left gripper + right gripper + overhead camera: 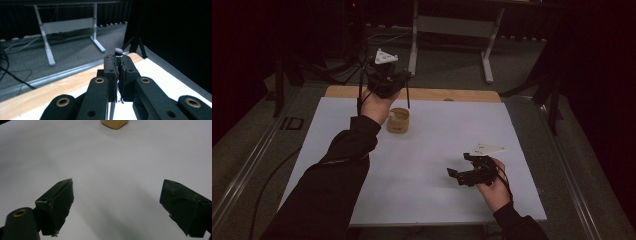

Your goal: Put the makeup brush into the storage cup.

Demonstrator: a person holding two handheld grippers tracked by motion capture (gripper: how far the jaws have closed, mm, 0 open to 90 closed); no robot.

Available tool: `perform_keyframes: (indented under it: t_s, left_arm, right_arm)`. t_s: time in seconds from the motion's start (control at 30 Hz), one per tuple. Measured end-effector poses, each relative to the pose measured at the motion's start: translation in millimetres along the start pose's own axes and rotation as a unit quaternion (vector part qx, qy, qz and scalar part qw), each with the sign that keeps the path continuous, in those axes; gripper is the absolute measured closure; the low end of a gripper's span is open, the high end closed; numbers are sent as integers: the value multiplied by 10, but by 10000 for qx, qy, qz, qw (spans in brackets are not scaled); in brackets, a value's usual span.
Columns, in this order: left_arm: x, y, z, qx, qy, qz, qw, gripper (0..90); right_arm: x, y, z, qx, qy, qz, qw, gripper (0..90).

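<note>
Sleeved and raised over the surface's far left, the left gripper is clamped on a thin brush, lifted just above the small tan cup; next, I judge, lower it in. Right gripper rests low, jaws spread, empty

Setting: lab or recording studio, dim, dark surrounds. Work surface is a white sheet laid over a wooden tabletop. Beyond it at 12 o'clock, a white-legged adjustable bench on grey carpet. Loose cables on the floor at 11 o'clock. Black stands at 2 o'clock, metal floor rail at 8 o'clock.
</note>
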State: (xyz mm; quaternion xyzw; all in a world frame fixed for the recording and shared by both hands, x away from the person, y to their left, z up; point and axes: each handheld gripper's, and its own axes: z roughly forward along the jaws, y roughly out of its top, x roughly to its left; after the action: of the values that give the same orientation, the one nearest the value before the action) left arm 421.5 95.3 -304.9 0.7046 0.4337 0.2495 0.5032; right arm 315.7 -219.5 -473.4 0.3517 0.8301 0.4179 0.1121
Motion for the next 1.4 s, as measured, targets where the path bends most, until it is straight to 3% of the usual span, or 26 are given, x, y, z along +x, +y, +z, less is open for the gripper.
perform_keyframes:
  t_s: [0.5, 0.53, 0.6, 0.9, 1.0, 1.4]
  left_arm:
    - [204, 4, 170, -116, 80, -120, 9998, 852]
    - [208, -2, 185, -81, 157, -46, 9998, 852]
    - [243, -22, 217, -55, 151, -163, 9997, 852]
    - [354, -149, 356, 140, 369, -124, 9991, 852]
    - [397, -206, 401, 186, 322, -252, 9990, 851]
    - [446, -406, 582, 391, 371, -366, 9979, 851]
  right_arm:
    - [9, -11, -4, 12, -4, -26, 10000, 118]
    - [5, -11, -7, 14, 2, -18, 10000, 118]
    - [5, -11, -11, 5, 4, -4, 10000, 118]
    - [11, -10, -10, -2, 0, -28, 10000, 118]
    - [11, -12, -8, 0, -1, -20, 10000, 118]
    - [13, -12, -11, 6, 5, -30, 10000, 118]
